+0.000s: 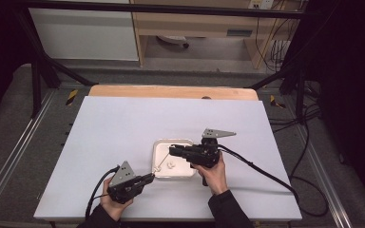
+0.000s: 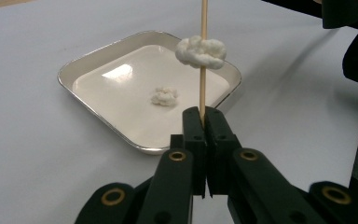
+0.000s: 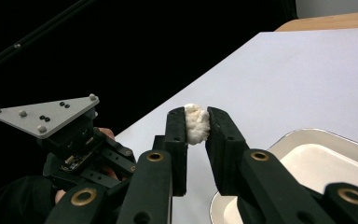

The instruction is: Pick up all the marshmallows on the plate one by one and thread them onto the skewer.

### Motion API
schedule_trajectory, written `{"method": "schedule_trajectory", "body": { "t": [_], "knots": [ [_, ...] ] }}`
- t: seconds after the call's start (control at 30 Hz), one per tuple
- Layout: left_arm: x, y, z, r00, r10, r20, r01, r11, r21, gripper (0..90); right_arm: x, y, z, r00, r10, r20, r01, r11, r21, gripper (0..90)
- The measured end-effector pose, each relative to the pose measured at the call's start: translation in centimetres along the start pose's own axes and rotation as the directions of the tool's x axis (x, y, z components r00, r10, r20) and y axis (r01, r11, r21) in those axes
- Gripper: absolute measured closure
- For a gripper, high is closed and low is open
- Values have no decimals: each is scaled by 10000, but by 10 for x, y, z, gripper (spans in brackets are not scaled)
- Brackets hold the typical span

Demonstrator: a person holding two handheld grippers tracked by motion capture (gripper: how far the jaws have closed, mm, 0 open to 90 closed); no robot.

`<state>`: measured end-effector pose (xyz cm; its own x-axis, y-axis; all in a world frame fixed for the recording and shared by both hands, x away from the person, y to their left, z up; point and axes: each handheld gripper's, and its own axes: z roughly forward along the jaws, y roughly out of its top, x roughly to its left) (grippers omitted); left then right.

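On the white worktop sits your shallow, glossy rounded-square tray, its near corner hidden behind your left claw, with one fluffy white lump inside. That claw is clamped on a thin wooden skewer spearing a second lump. Your right claw pinches a third soft clump, raised beside the tray.

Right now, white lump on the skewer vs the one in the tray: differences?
The lump on the skewer is bigger and raised off the table, speared on the wooden skewer. The lump in the tray is smaller and lies loose on the white tray floor. Both are white and fluffy.
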<state>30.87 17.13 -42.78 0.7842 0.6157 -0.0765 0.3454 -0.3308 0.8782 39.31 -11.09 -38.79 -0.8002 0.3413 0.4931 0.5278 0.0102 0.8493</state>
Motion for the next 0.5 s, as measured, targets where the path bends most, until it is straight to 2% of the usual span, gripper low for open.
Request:
{"method": "schedule_trajectory", "body": {
  "t": [0.5],
  "knots": [
    [-3,-1,2,9999,127,34,-127,9999,21,885,3,-7,0,9998,-169,100,169,9998,-43,796]
  ]
}}
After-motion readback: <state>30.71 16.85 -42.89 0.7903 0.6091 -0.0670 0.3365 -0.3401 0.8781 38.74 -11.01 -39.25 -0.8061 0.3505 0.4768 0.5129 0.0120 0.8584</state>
